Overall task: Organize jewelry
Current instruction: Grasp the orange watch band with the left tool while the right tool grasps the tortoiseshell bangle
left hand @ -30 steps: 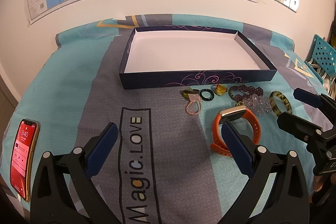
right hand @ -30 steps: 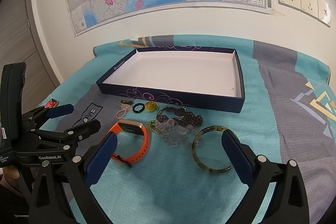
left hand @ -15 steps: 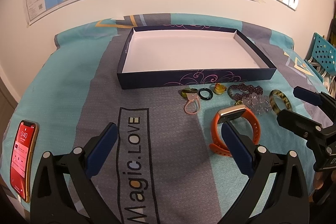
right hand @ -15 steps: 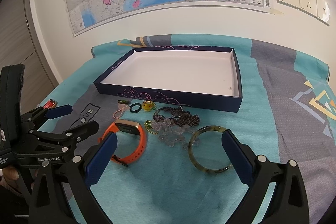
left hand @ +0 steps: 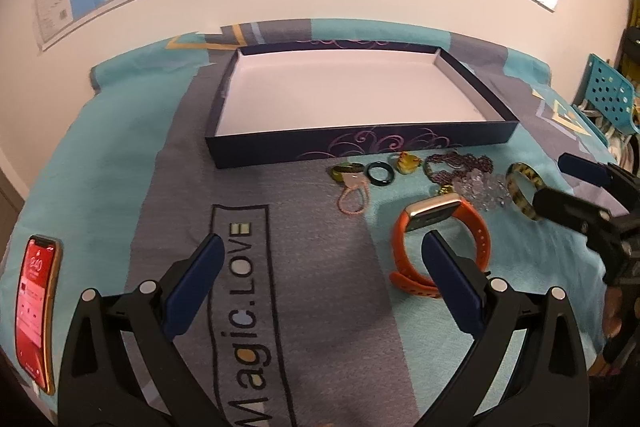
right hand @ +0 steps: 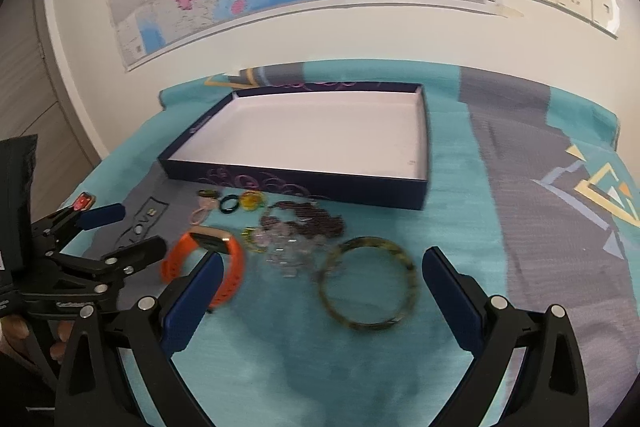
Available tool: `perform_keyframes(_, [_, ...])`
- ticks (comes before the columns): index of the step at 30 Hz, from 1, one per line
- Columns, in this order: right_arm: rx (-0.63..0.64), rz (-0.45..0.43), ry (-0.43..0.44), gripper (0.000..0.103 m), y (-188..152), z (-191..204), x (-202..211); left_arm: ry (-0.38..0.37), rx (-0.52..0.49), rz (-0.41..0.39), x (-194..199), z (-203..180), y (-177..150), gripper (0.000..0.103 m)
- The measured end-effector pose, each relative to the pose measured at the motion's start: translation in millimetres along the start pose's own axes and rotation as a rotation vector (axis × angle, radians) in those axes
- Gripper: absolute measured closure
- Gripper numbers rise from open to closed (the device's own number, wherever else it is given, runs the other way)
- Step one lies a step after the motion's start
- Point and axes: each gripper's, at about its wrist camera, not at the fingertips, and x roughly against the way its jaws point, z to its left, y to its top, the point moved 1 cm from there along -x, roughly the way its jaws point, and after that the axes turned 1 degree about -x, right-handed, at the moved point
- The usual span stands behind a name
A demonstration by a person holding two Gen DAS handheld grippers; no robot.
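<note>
Left wrist view: left gripper (left hand: pixel 318 277) spread wide, holding nothing, over the cloth (left hand: pixel 100 187); watch (left hand: pixel 440 243) lies just ahead of its right finger, box (left hand: pixel 360 147) beyond, rings and beads along the box's front wall. Right wrist view: right gripper (right hand: pixel 320 291) also wide apart, unloaded; bangle (right hand: pixel 368 283) lies between its fingers, watch (right hand: pixel 204 259) beside the left finger.
</note>
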Motion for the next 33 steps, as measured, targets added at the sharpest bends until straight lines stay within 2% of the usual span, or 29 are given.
perform_keyframes(3, [-0.012, 0.019, -0.02, 0.007, 0, -14, -2, -0.016, -0.025, 0.017, -4, -4, 1, 0.006])
perform_keyframes(7, [-0.03, 0.041, -0.017, 0.012, 0, -30, -4, -0.073, -0.047, 0.063, -9, -10, 0, 0.017])
perform_keyframes(9, [-0.03, 0.052, -0.021, 0.023, 0, -35, -6, -0.112, -0.052, 0.087, -12, -13, 1, 0.023])
perform_keyframes(10, [-0.029, 0.058, -0.023, 0.026, 0, -36, -7, -0.125, -0.058, 0.092, -13, -14, 1, 0.03])
perform_keyframes(14, [-0.024, 0.081, -0.017, 0.04, 1, -40, -13, -0.173, -0.069, 0.106, -17, -20, 2, 0.042])
perform_keyframes(16, [-0.013, 0.107, -0.021, 0.053, 1, -41, -18, -0.192, -0.071, 0.13, -20, -21, 3, 0.052])
perform_keyframes(17, [-0.008, 0.117, -0.021, 0.063, 0, -41, -19, -0.199, -0.073, 0.132, -21, -22, 3, 0.054])
perform_keyframes(18, [-0.003, 0.127, -0.025, 0.068, 0, -41, -21, -0.202, -0.077, 0.138, -22, -23, 3, 0.057])
perform_keyframes(22, [0.015, 0.143, -0.033, 0.08, 2, -41, -25, -0.196, -0.097, 0.153, -27, -24, 4, 0.066])
perform_keyframes(24, [0.026, 0.147, -0.042, 0.091, 2, -42, -26, -0.201, -0.098, 0.155, -27, -25, 5, 0.072])
perform_keyframes(28, [0.041, 0.154, -0.048, 0.097, 4, -43, -26, -0.212, -0.095, 0.164, -29, -23, 6, 0.09])
perform_keyframes(33, [0.034, 0.139, -0.027, 0.098, 8, -46, -19, -0.225, -0.087, 0.162, -27, -20, 8, 0.094])
